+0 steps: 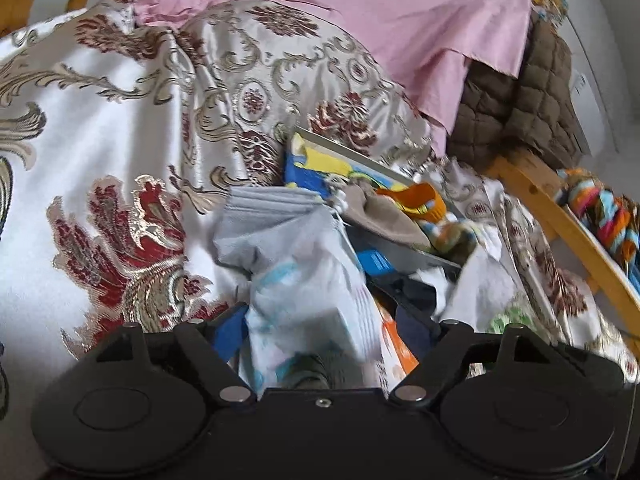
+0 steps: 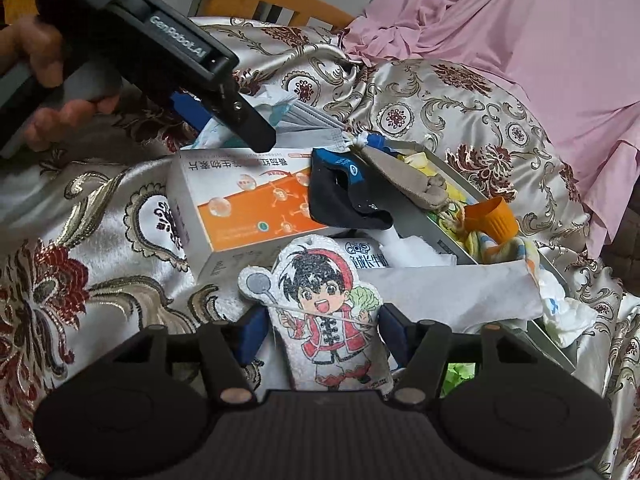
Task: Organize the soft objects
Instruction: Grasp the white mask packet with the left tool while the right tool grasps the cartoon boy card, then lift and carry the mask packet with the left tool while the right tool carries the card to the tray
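My left gripper [image 1: 320, 332] is shut on a bunch of grey and white face masks [image 1: 296, 264] and holds them above a grey box [image 1: 404, 252] of soft items. It shows from outside in the right wrist view [image 2: 224, 112], with the masks [image 2: 304, 118] hanging from it. My right gripper [image 2: 320, 332] is shut on a flat cartoon-boy sponge [image 2: 320, 312], held over the near end of the box [image 2: 448, 184]. A dark sock [image 2: 344, 196], a beige pouch [image 2: 408, 184] and an orange knitted piece [image 2: 492, 216] lie in the box.
An orange-and-white carton [image 2: 240, 208] lies on the patterned satin bedspread [image 2: 80, 240] left of the box. A pink sheet [image 2: 520, 40] covers the back. A wooden bed rail [image 1: 560, 224], a brown quilted cloth [image 1: 532, 108] and a striped knit [image 1: 600, 216] are at the right.
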`<state>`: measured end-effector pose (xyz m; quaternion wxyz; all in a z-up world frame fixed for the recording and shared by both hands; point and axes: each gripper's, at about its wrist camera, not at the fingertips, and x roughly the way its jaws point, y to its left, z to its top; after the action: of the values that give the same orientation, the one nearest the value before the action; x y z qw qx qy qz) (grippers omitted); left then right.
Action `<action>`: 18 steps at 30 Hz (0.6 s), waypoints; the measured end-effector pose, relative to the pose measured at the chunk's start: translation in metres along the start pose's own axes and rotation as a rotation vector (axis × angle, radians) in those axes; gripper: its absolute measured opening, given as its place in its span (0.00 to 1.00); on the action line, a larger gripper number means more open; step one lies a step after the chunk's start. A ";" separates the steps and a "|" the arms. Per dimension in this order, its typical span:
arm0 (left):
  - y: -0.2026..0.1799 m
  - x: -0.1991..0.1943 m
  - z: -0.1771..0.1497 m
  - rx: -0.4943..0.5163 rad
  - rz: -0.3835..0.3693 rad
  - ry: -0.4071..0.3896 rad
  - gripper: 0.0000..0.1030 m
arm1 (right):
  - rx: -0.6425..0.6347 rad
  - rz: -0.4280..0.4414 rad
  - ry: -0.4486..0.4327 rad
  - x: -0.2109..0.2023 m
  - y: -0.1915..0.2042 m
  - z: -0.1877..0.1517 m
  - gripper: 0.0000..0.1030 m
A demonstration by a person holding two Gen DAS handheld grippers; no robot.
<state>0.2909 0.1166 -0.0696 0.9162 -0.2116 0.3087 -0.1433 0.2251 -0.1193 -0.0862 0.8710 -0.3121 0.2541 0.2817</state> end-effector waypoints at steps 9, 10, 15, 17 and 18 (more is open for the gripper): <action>-0.003 0.000 0.000 0.021 0.025 -0.017 0.57 | 0.029 -0.009 -0.036 -0.001 -0.001 0.002 0.63; -0.003 0.000 -0.001 0.025 0.032 -0.015 0.56 | 0.034 -0.010 -0.041 -0.002 -0.001 0.002 0.63; -0.012 -0.007 -0.001 0.077 0.063 -0.049 0.49 | 0.050 -0.015 -0.064 -0.004 -0.002 0.004 0.63; -0.017 -0.012 -0.001 0.102 0.064 -0.084 0.48 | 0.055 -0.015 -0.072 -0.005 -0.003 0.004 0.63; -0.019 -0.015 0.000 0.114 0.064 -0.101 0.48 | 0.057 -0.015 -0.077 -0.005 -0.003 0.004 0.63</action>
<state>0.2767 0.1058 -0.0531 0.9453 -0.1561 0.2599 -0.1203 0.2243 -0.1196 -0.0789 0.8909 -0.2779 0.2259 0.2794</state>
